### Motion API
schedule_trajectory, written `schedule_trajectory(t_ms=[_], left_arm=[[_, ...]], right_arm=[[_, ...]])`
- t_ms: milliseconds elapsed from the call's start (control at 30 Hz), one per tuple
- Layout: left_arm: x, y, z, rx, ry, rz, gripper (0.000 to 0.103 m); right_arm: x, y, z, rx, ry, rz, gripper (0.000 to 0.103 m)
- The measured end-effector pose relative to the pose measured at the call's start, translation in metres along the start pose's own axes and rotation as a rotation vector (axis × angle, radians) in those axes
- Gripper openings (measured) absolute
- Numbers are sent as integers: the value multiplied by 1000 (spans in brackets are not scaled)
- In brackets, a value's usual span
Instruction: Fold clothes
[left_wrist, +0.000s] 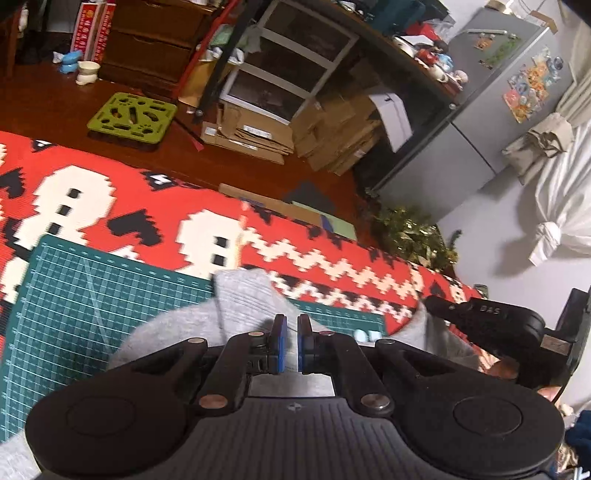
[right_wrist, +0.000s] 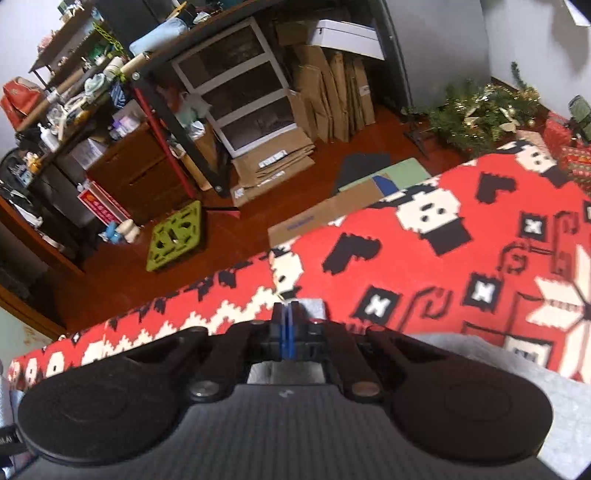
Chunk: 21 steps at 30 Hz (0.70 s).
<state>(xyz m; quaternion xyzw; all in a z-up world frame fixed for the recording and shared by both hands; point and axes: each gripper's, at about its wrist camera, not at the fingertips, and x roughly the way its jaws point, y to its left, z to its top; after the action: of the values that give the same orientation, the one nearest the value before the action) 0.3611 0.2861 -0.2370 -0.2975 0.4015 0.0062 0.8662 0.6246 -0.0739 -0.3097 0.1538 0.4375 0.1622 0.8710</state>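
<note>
A grey garment (left_wrist: 243, 295) lies partly on a green cutting mat (left_wrist: 92, 288), which rests on a red patterned blanket (left_wrist: 147, 199). My left gripper (left_wrist: 291, 325) is over the garment. Its blue pads stand a narrow gap apart with grey cloth between them, and a fold of cloth rises just beyond the tips. To the right, the black right gripper (left_wrist: 480, 317) sits at the garment's far edge. In the right wrist view my right gripper (right_wrist: 288, 310) has its pads pressed together. Grey cloth (right_wrist: 314, 308) shows just past its tips, and more of the garment (right_wrist: 498, 354) spreads over the blanket (right_wrist: 424, 258).
Beyond the blanket's far edge is wooden floor with a green perforated tray (left_wrist: 133, 118), flattened cardboard (left_wrist: 332, 140) and loose sheets (right_wrist: 369, 173). A drawer unit (right_wrist: 236, 103), cluttered shelves, a grey fridge (left_wrist: 480, 110) and tinsel greenery (left_wrist: 410, 232) stand behind.
</note>
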Motion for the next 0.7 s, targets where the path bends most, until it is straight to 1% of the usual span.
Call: schedule_trajectory(t_ms=[67, 167, 267, 367, 467, 500, 633, 700], left_arm=[[0, 5, 1, -7, 0, 0, 4], [-1, 6, 1, -7, 3, 3, 4], [-3, 4, 1, 3, 0, 12, 4], [-4, 2, 1, 10, 4, 12, 4], [-5, 2, 0, 16, 7, 34, 4], [-5, 3, 0, 16, 7, 38, 4], [-7, 6, 3, 16, 2, 47, 4], [-9, 8, 4, 15, -1, 43, 4]], right_arm=[[2, -1, 2, 10, -4, 2, 0], [-12, -4, 5, 23, -22, -5, 3], [-37, -10, 4, 3, -45, -47, 3], [-44, -19, -1, -17, -15, -78, 3], [-36, -31, -5, -8, 15, -108, 3], [-33, -35, -7, -4, 24, -118, 0], [-30, -41, -5, 16, 1, -120, 0], [-33, -41, -3, 26, -14, -119, 3]])
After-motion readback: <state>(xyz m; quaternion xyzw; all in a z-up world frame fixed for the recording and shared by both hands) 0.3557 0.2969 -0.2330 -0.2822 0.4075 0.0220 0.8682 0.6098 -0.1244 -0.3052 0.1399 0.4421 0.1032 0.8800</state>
